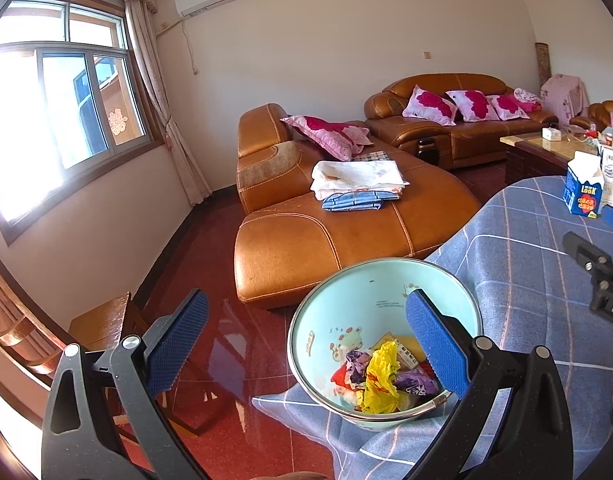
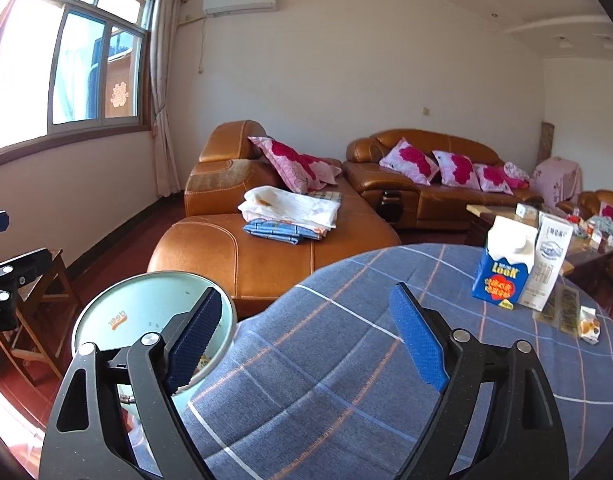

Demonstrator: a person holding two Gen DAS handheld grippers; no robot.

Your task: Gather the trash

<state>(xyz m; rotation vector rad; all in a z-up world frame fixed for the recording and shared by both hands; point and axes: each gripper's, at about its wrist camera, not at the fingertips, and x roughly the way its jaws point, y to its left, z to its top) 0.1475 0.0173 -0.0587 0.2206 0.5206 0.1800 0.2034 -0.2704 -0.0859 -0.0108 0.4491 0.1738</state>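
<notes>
The left hand-held gripper (image 1: 306, 340) stands with its jaws spread wide and nothing pressed between the pads; its right finger reaches over the rim of a pale blue basin (image 1: 346, 304) at about 6 o'clock in the left wrist view. The basin sits at the edge of the desk (image 1: 526, 280) under a blue checked cloth and holds crumpled wrappers (image 1: 380, 380), yellow, purple and red. The right hand-held gripper (image 2: 306, 344) is likewise spread wide and empty above bare cloth. Farther off, at 2 o'clock, a blue carton (image 2: 502, 268) stands upright touching a white carton (image 2: 550, 264), with a small wrapper (image 2: 588, 322) near them. Beyond lies the orange sofa (image 2: 266, 256).
</notes>
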